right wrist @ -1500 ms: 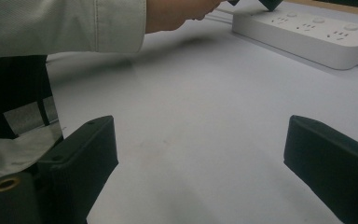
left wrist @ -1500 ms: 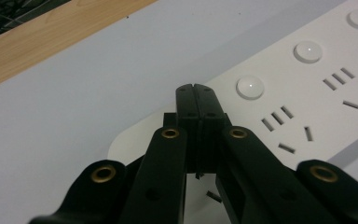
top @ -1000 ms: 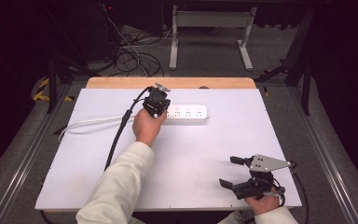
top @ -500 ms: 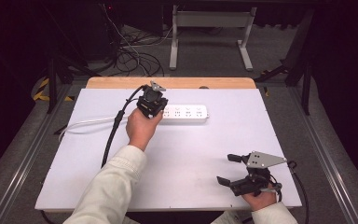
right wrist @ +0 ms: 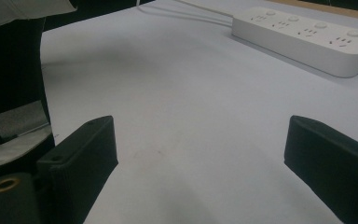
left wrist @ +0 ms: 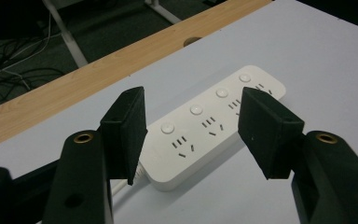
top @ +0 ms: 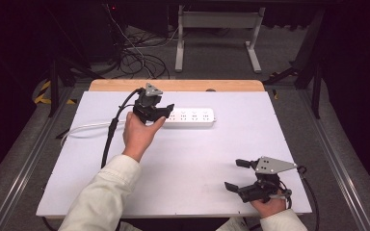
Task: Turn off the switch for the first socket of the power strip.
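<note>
Since the earlier frames, the left gripper (top: pixel 160 111) has been lifted and tilted at the cord end of the power strip (top: pixel 192 117), which lies near the table's far edge; its jaws are spread wide, empty, as are the right gripper's (top: pixel 243 175). Rigid, light, smooth plastic is judged; it is best clamped across its narrow width.

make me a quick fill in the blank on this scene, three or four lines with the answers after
1. The white power strip has ____ round buttons along its top.
2. The left tongs hover open at the strip's ____ end, where its cable leaves.
3. The right tongs are open and hold ____.
4. Past the white mat, the table's far edge is bare ____.

Missing words: four; left; nothing; wood
</note>
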`<action>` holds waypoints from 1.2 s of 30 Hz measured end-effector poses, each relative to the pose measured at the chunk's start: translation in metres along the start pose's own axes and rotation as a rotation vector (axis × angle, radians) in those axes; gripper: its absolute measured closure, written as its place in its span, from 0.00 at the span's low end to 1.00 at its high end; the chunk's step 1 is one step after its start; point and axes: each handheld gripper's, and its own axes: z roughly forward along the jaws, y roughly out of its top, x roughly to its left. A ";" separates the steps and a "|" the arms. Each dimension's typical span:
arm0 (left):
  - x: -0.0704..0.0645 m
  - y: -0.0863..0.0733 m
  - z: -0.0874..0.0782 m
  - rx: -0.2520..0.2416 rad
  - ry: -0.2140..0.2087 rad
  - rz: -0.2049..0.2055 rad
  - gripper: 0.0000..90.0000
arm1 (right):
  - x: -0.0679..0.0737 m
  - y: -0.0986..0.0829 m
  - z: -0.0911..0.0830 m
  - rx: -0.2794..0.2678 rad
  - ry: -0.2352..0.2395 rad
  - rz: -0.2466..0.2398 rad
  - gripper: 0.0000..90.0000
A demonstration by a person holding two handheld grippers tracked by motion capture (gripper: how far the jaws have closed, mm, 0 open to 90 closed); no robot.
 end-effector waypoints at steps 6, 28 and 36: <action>0.000 -0.003 -0.029 -0.025 -0.019 -0.009 0.37 | 0.001 0.000 0.001 0.004 -0.002 -0.005 0.11; -0.021 -0.042 -0.103 -0.102 -0.059 0.090 0.31 | 0.002 0.000 0.002 0.004 -0.004 -0.003 0.11; -0.026 -0.070 -0.122 -0.135 -0.066 0.099 0.30 | 0.002 0.000 0.002 0.005 -0.006 -0.005 0.10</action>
